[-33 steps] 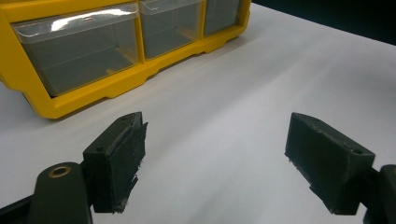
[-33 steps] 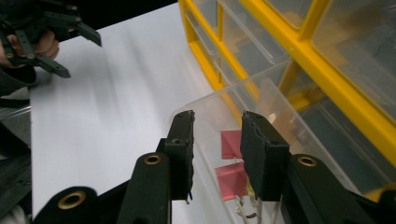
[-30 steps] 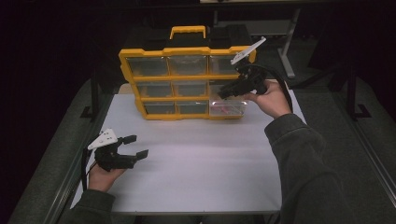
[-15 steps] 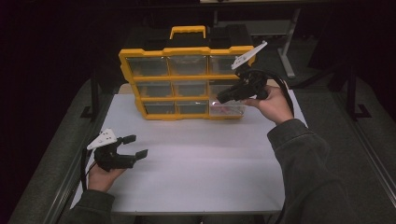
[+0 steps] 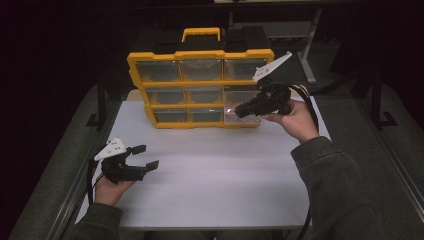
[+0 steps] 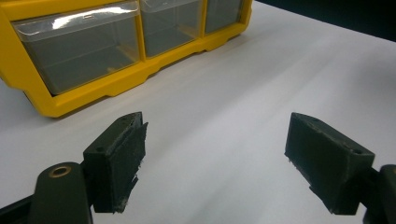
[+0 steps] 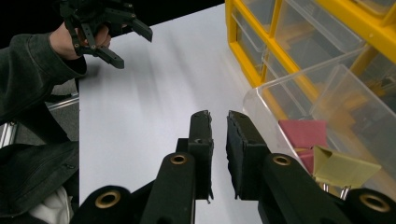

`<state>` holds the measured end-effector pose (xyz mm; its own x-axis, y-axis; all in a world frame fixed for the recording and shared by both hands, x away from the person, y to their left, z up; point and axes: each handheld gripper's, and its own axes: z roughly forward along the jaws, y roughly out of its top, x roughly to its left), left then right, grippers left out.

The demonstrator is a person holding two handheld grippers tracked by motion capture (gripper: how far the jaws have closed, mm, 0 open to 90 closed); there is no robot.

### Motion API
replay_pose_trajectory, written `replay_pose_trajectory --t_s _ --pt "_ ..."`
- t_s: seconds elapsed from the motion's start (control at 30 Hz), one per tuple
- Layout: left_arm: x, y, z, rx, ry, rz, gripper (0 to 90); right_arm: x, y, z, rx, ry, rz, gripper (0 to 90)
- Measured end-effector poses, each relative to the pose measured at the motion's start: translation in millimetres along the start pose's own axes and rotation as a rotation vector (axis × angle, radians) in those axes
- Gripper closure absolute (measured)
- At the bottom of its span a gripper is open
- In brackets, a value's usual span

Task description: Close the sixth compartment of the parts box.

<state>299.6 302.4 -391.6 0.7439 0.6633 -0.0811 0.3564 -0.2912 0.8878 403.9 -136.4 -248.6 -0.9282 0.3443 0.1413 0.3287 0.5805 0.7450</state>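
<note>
Drawers of clear plastic fill a yellow organiser (image 5: 200, 85) that stands upright at the far middle of the white counter (image 5: 215, 170), three rows of three under a yellow handle. The bottom right drawer (image 5: 239, 116) is pulled partway out towards the near side; in the right gripper view this drawer (image 7: 322, 121) holds pink and yellow binder clips (image 7: 322, 149).

The right claw (image 5: 239, 111) sits at the near edge of that open drawer, held by the right hand (image 5: 295, 120) at the far right of the counter. Its jaws have just been closing and now stand almost together, a thin gap between them and nothing in it; in the right gripper view the right claw (image 7: 218, 135) hangs just beside the drawer's clear wall, over bare counter.

The left claw (image 5: 146, 156) rests low at the near left, well apart from the organiser, in the left hand (image 5: 112, 187). Its jaws are wide apart and empty; in the left gripper view the left claw (image 6: 215, 154) faces bare counter, with the organiser's bottom row (image 6: 116, 46) beyond.
</note>
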Motion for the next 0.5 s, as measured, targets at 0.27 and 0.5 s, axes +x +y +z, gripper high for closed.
replay_pose_trajectory --t_s 0.27,0.5 --pt "-1.4 0.5 0.8 0.003 0.000 0.000 20.1 5.9 -5.7 -4.2 -0.026 -0.002 0.000 79.5" --pt "-1.2 0.7 -0.5 0.007 0.004 0.002 20.0 7.3 -12.6 -3.7 -0.028 -0.003 0.007 80.8"
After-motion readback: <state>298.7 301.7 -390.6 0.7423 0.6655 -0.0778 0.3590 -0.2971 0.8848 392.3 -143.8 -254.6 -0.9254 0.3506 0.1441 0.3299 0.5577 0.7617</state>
